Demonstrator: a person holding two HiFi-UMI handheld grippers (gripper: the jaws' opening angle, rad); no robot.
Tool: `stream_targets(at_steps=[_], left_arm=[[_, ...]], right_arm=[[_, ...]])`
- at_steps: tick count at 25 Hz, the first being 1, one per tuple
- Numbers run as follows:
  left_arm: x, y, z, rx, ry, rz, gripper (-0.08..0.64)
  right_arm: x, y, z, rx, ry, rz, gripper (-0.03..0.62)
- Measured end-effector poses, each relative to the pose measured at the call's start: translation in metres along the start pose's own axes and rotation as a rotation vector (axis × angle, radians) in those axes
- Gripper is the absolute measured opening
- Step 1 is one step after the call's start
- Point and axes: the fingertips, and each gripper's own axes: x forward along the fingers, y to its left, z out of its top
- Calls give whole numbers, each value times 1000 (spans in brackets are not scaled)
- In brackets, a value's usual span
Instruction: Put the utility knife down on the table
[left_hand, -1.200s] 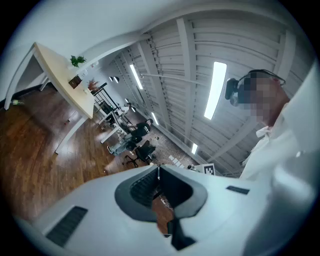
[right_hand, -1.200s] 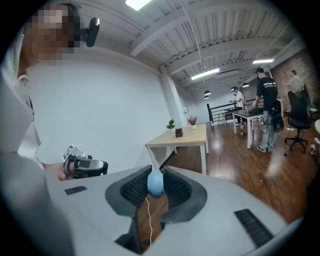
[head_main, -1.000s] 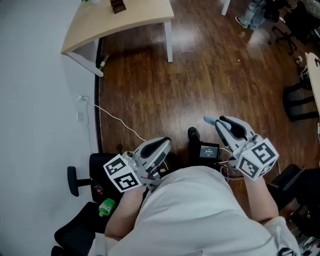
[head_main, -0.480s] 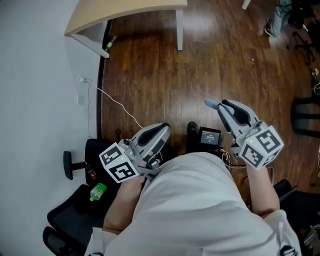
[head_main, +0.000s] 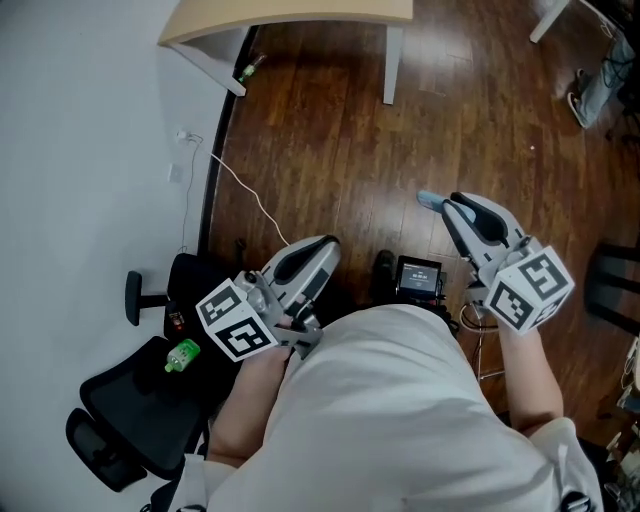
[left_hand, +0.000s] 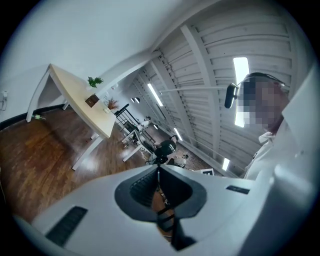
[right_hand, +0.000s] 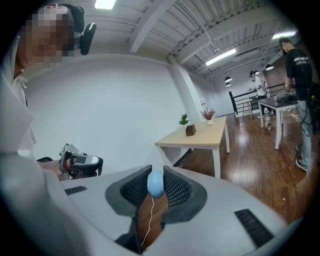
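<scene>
The head view has swung since a second ago: the tabletop (head_main: 300, 10) now sits further right along the top edge, and more of the black office chair (head_main: 130, 420) shows at lower left. Both grippers hang in much the same place in front of the person's white shirt (head_main: 380, 420).

The right gripper (head_main: 447, 203) is pinching the utility knife (head_main: 428, 199), whose light-blue end sticks out just past the tips. In the right gripper view the right gripper (right_hand: 155, 176) has its jaws pressed onto that rounded blue end (right_hand: 155, 184); the rest of the knife cannot be made out. The knife is held in the air over the wooden floor (head_main: 330, 130), well apart from the tabletop (right_hand: 200, 137).

The left gripper (head_main: 326, 245) points up and to the right, beside the person's waist. In the left gripper view the left gripper (left_hand: 158, 171) has its jaws pressed together with nothing between them.

A small plant (right_hand: 184, 119) and a brown box (right_hand: 190, 130) stand on the tabletop. A white cable (head_main: 240, 195) trails across the floor from the wall. A green bottle (head_main: 182, 353) lies on the chair. A small dark device with a screen (head_main: 418, 277) sits between the two grippers.
</scene>
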Motion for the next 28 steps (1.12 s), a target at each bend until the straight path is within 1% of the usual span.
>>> stream_targets(at_steps=[5, 8, 10, 12, 16, 17, 19, 23, 25, 28], left_arm=[[-3, 13, 7, -8, -19, 52, 5], [-1, 23, 15, -13, -31, 60, 5], [1, 29, 21, -19, -29, 50, 5], [0, 46, 33, -32, -20, 35, 5], [-4, 107, 85, -66, 1, 6, 5], [-4, 113, 94, -64, 6, 0, 5], [-2, 110, 100, -47, 14, -12, 5], [1, 107, 97, -14, 38, -32, 5], [-3, 117, 104, -15, 49, -37, 5], [-13, 141, 129, -32, 59, -43, 5]], right_arm=[[23, -5, 5, 2, 7, 42, 74], [36, -7, 8, -3, 17, 55, 74], [44, -8, 10, -5, 25, 51, 74], [64, -7, 16, -7, 31, 37, 74], [136, -3, 37, 3, 54, -1, 74], [143, -1, 41, 5, 55, -5, 74], [141, 1, 43, 7, 46, -12, 74], [137, 3, 37, 14, 16, -24, 74], [149, 8, 38, 21, 15, -28, 74], [178, 18, 51, 24, 30, -42, 74]])
